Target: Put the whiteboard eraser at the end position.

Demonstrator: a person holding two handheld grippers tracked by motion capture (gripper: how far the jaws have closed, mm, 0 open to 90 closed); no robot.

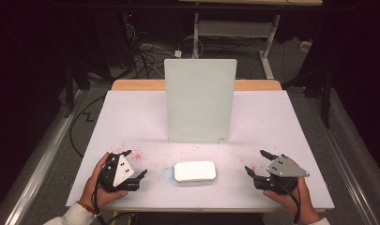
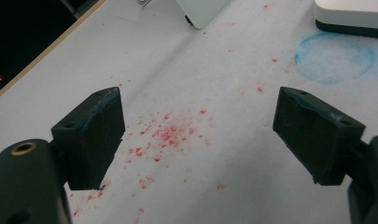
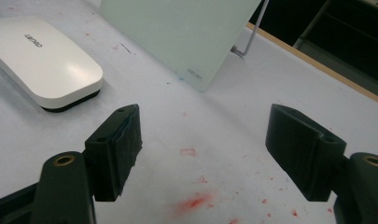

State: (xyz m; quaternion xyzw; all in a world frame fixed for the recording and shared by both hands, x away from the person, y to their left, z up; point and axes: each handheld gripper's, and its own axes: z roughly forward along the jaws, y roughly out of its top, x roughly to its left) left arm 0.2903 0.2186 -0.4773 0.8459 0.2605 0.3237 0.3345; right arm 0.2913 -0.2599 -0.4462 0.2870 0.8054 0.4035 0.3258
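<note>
Work had not really begun: the white eraser (image 1: 194, 171) lay flat on the counter (image 1: 131, 122), between the two tongs and just in front of the upright glass board (image 1: 200, 100). The step in hand seemed to be the reach for the eraser. The next move probably called for one tongs to turn toward it and close on its long sides. The left tongs (image 1: 133, 165) rested beside red stains (image 2: 165, 135), spread wide, holding nothing. The right tongs (image 1: 257, 163) were also spread wide and empty, apart from the eraser.
</note>
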